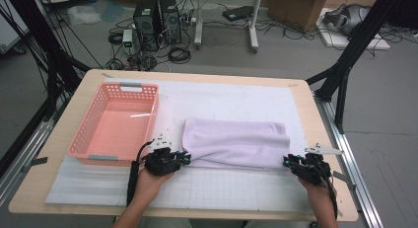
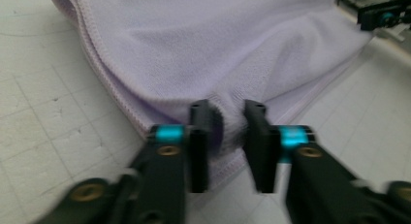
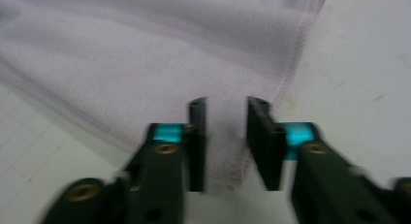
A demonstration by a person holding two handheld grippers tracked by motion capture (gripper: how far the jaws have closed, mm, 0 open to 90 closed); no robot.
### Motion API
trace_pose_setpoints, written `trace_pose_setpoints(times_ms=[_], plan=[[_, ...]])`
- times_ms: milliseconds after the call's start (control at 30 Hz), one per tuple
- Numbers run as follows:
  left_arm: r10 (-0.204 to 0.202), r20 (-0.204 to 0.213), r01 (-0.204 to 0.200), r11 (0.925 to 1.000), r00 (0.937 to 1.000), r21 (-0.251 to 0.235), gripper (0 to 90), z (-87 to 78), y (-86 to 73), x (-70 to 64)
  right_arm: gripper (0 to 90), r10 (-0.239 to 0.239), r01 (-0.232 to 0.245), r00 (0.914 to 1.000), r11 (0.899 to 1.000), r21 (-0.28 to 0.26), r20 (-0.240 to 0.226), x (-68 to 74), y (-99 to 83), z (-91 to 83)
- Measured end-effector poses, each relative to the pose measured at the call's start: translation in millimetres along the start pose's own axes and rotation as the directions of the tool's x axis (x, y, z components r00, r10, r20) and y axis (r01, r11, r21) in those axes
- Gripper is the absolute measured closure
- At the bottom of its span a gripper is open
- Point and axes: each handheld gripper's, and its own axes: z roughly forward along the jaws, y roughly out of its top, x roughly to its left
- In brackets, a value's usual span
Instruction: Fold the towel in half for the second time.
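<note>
A pale lilac towel (image 1: 235, 142) lies folded into a long band across the middle of the high view, on a white gridded mat (image 1: 222, 186) that covers the wooden table (image 1: 29, 188). Its far edge is a soft rounded fold; its near edge shows stacked layers with a stitched hem, a little uneven toward the lower right. The cloth looks fleecy and matte, with shallow creases running lengthwise.

The left gripper (image 1: 186, 159) sits at the towel's lower left corner. In the left gripper view its jaws stand narrow, pinching a bunched tuck of the towel (image 2: 228, 54) between them. The right gripper (image 1: 287, 162) sits at the lower right corner; in the right gripper view its jaws close on the hemmed corner of the towel (image 3: 145, 54), cloth filling the gap.

A pink plastic basket (image 1: 84, 139) stands left of the towel, just beside the left gripper.
</note>
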Motion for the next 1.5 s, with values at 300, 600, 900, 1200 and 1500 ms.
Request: trace_pose_setpoints(times_ms=[300,600,900,1200,1500], plan=[[-0.042,0.026,0.043,0.9981,0.9988,-0.043,82.9,-21.9,-1.3,6.9,88.1,-0.012,0.007,0.9977,0.997,-0.079,-0.066,-2.2,-0.9,-24.3],[-0.076,0.027,0.077,0.9963,0.9968,-0.037,49.8,-29.4,-4.0,3.6,68.6,0.025,-0.030,0.9974,0.996,-0.078,-0.068,-6.3,-11.7,-36.0],[-0.014,-0.041,0.010,0.9965,0.9991,-0.083,56.6,-10.7,13.0,7.7,69.5,-0.063,0.059,0.9972,0.994,-0.091,-0.040,13.4,1.4,-16.1],[-0.034,-0.142,0.025,0.9973,0.9893,-0.069,53.4,21.9,35.6,22.8,73.7,-0.088,0.087,0.9954,0.996,0.036,0.038,8.1,6.1,19.5],[-0.080,-0.216,0.074,0.9966,0.9731,-0.036,50.1,51.5,58.2,46.2,72.0,-0.074,0.075,0.9970,0.996,-0.038,0.022,-0.2,16.8,11.0]])
